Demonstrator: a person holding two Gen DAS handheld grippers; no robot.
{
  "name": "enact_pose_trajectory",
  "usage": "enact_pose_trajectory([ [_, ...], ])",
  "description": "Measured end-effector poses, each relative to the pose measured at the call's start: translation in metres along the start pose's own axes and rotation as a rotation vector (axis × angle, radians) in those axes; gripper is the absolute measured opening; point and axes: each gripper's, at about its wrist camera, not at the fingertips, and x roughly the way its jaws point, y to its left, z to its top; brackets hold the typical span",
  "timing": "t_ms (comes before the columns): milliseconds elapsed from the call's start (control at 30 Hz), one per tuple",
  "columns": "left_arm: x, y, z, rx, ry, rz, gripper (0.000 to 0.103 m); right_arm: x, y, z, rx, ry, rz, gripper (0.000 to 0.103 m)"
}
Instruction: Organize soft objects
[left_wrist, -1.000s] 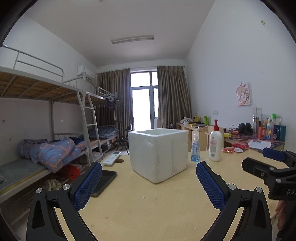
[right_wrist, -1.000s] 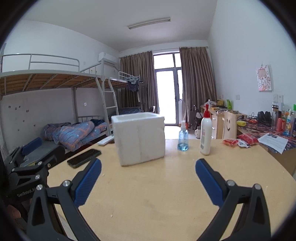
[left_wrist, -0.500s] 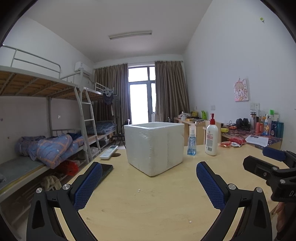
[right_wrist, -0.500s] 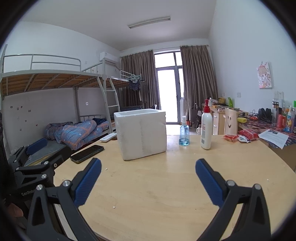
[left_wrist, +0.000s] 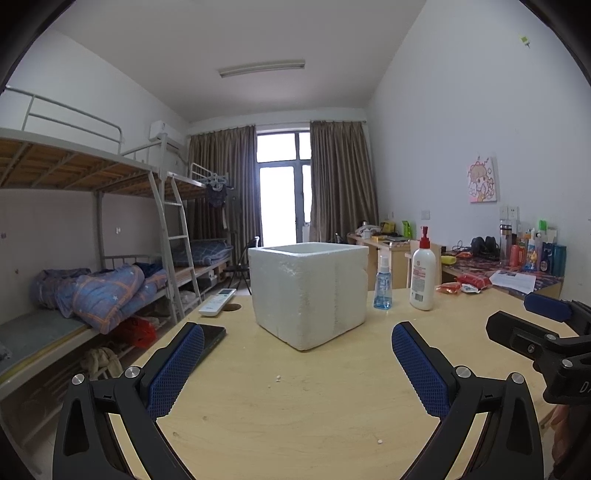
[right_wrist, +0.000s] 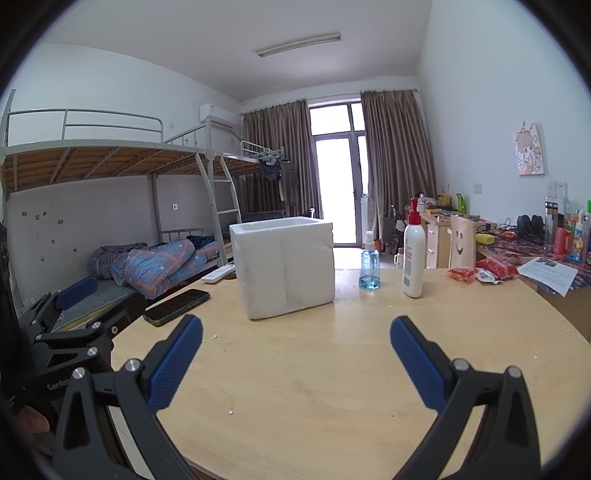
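Two hand-held grippers gape wide, empty; foam box (left_wrist: 309, 291) upright on table (left_wrist: 295, 398), contents hidden

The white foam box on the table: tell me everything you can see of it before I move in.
The white foam box looks like rough expanded polystyrene, with thick walls, an open top and no lid in view. It stands upright on the wooden table, one corner turned toward the left wrist camera. Its inside is hidden from both views. Small white crumbs lie on the table in front of it. Nothing but the table touches it; neither gripper is near.
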Motion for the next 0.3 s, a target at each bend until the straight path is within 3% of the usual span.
enact_pose_trajectory([
  [300, -0.0027, 0.0031, 0.0000, -0.009, -0.007, 0.003, 0.102, 0.0009, 0.0005, -0.0001, -0.006, 0.001, -0.007, 0.103],
])
